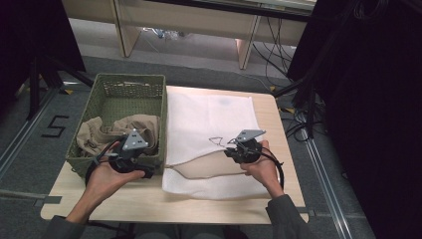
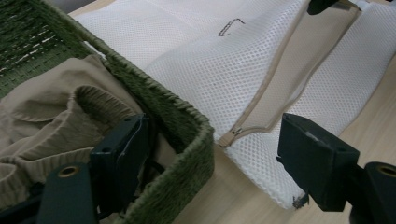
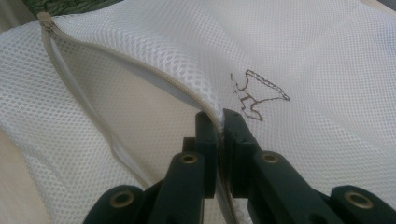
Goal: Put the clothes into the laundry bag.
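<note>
Pinching the upper edge of the bag's zipper opening, the right gripper (image 3: 219,122) has its two black jaws pressed together on the white mesh laundry bag (image 1: 211,117), lifting that lip so the mouth gapes. The mouth runs as a long slit across the bag's near part, from the zipper end (image 2: 232,134) beside the basket out toward the right gripper (image 1: 244,148), and it faces the person's left, toward the basket. The bag itself lies flat on the wooden table (image 1: 149,201), its long axis running away from the person, with a small dark line drawing (image 3: 257,95) on its top face just beyond the pinched edge.

The left gripper (image 2: 212,158) stands wide open with nothing clamped, its jaws astride the near right corner of the green woven basket (image 1: 127,82). A crumpled beige garment (image 2: 51,112) lies inside the basket, just beside the left jaw.
</note>
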The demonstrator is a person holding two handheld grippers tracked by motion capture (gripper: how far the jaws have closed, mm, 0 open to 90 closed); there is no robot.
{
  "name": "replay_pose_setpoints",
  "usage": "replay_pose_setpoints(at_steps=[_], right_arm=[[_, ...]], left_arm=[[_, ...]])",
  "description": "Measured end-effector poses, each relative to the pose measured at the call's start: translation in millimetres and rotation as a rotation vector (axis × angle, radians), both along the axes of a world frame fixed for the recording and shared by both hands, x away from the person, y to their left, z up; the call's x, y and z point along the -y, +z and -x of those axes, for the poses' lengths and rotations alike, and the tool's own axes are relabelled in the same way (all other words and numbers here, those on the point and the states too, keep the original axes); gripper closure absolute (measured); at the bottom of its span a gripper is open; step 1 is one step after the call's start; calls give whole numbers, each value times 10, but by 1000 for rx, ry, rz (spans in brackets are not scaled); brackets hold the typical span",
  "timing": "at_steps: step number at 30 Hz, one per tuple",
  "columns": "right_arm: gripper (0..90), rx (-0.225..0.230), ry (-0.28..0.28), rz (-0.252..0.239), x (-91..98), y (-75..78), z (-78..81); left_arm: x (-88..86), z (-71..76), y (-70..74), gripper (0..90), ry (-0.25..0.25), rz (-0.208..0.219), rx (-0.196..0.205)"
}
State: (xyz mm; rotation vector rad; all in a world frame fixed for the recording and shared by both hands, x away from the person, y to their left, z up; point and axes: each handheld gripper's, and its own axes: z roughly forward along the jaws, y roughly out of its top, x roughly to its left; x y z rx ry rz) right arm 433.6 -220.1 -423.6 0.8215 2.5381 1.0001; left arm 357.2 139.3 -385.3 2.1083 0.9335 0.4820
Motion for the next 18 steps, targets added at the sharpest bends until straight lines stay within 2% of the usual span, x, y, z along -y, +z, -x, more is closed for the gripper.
replay_pose_setpoints(at_steps=[4, 10, 18], right_arm=[[863, 0, -5, -1, 3, 8, 6], [863, 0, -1, 4, -5, 5, 5], [863, 0, -6, 8, 0, 15, 12]], left_arm=[[-123, -58, 40, 233, 29, 9, 3], [-313, -133, 70, 233, 72, 0, 8], [-594, -388, 66, 233, 141, -58, -13]])
